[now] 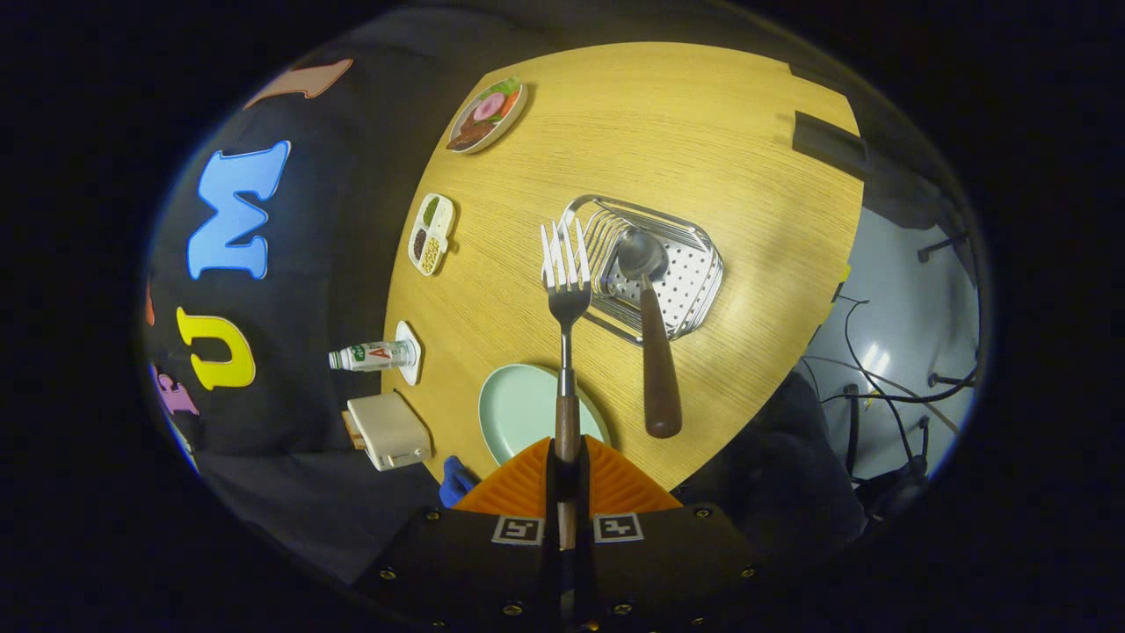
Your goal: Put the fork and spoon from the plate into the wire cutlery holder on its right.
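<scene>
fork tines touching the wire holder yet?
Cannot tell. In the gripper view the fork, clamped by its handle in the claw, has its tines overlapping the wire holder's near rim, but no contact or gap shows plainly.

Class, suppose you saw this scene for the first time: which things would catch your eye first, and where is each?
First the fork, clamped by its handle in the gripper and pointing ahead over the wooden table. Next the spoon, its bowl inside the wire cutlery holder beside the tines. The pale green plate lies just beyond the fingers.

Table (703, 132) brightly lit; surroundings dim; fisheye bends edges.
</scene>
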{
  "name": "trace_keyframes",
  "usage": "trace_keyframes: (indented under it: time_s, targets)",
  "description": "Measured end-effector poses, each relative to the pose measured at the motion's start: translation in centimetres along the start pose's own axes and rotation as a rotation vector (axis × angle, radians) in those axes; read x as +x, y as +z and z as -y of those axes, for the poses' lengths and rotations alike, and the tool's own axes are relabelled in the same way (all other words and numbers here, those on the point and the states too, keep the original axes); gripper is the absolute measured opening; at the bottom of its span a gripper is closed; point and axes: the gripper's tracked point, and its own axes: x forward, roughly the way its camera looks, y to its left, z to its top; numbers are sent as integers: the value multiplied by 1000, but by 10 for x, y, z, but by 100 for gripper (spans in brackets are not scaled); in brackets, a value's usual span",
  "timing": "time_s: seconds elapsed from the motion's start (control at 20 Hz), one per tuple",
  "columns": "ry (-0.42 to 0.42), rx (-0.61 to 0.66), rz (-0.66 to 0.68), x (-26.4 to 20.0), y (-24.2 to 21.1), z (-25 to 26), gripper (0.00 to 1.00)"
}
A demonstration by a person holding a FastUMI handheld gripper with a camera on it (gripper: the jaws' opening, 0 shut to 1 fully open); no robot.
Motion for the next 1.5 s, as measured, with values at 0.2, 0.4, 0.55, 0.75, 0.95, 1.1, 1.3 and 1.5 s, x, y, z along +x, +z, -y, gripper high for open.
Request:
trace_keyframes:
  time_s: [0.2,0.4,0.55,0.75,0.95,1.1,1.3,1.5]
  targets:
    - [4,43,-15,1,-3,2,7]
    - [7,65,-13,2,-4,1,6]
    - [-4,81,-9,0,-3,6,9]
    - [0,108,2,-4,-1,11,9]
    - [15,109,27,-10,5,11,11]
    - [31,120,35,-13,6,8,18]
    - [32,113,37,-13,6,10,57]
    - [34,116,32,-12,4,10,57]
